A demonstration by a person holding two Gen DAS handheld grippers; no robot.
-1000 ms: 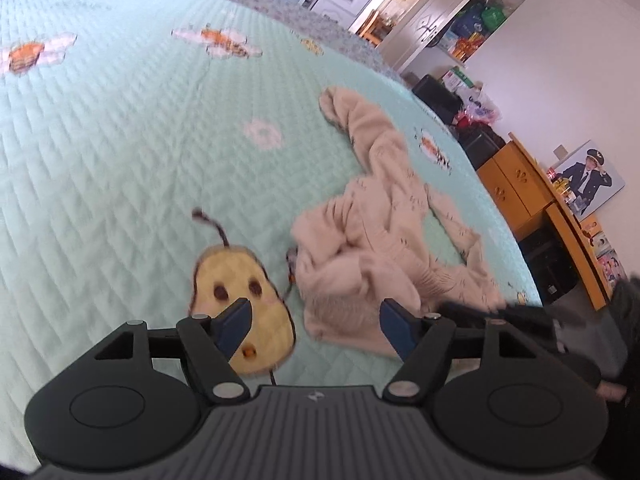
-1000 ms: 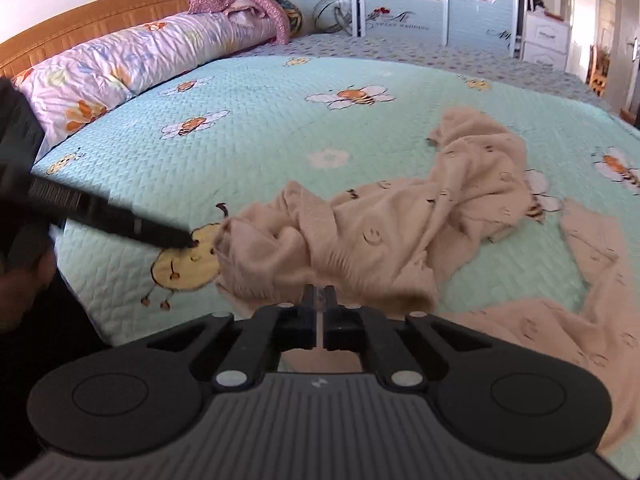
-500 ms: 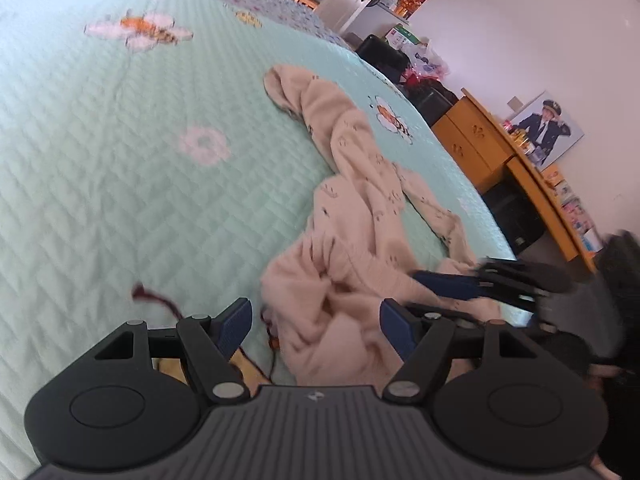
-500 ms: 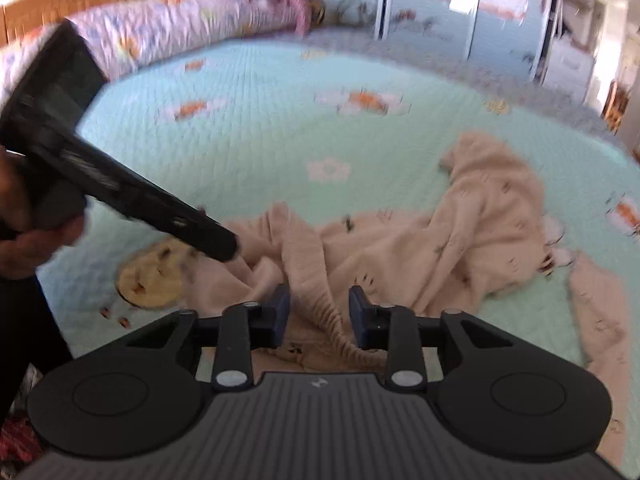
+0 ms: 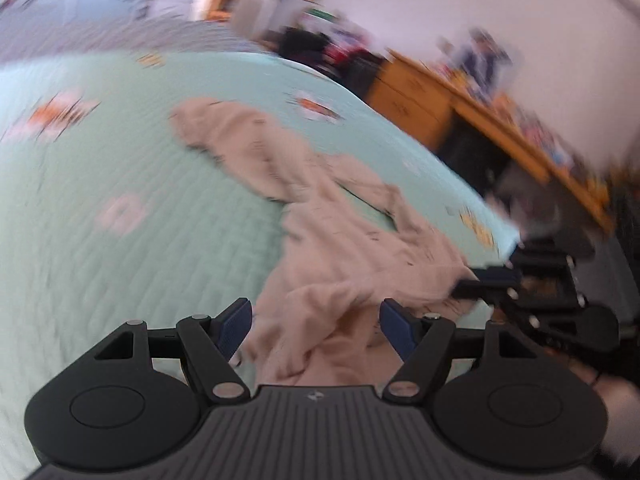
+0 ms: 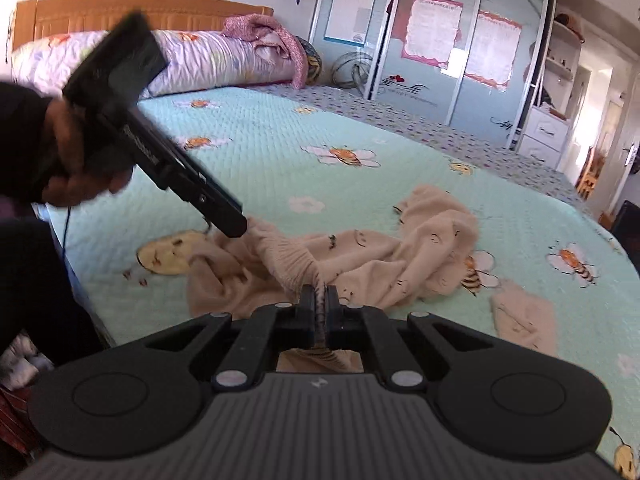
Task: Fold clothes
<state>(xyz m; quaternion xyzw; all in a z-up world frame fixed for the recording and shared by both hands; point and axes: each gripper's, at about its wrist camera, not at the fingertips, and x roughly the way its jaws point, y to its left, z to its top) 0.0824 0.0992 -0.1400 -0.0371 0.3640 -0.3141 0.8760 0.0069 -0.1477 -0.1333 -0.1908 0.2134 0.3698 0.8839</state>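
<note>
A crumpled beige garment point(image 5: 340, 240) point(image 6: 420, 252) with small printed marks lies on the mint green bedspread point(image 6: 280, 152), close to its near edge. My right gripper point(image 6: 320, 300) is shut on the garment's ribbed hem, which bunches up between the fingers. In the blurred left wrist view my left gripper point(image 5: 316, 320) stands open just above the garment's near folds, nothing between its blue pads. The right wrist view shows a hand holding the left gripper point(image 6: 228, 224), its tip at the garment's left edge. The right gripper point(image 5: 492, 284) shows at the right.
A wooden headboard and long floral pillow point(image 6: 208, 60) line the far side of the bed. Mirrored wardrobe doors point(image 6: 440, 48) and white drawers point(image 6: 548, 136) stand beyond. An orange desk point(image 5: 460, 100) sits past the bed's right edge. Another beige flap point(image 6: 524, 312) lies right.
My right gripper opened around the ribbed hem half a second ago and has now shut on it. My left gripper swung right over the garment, staying open.
</note>
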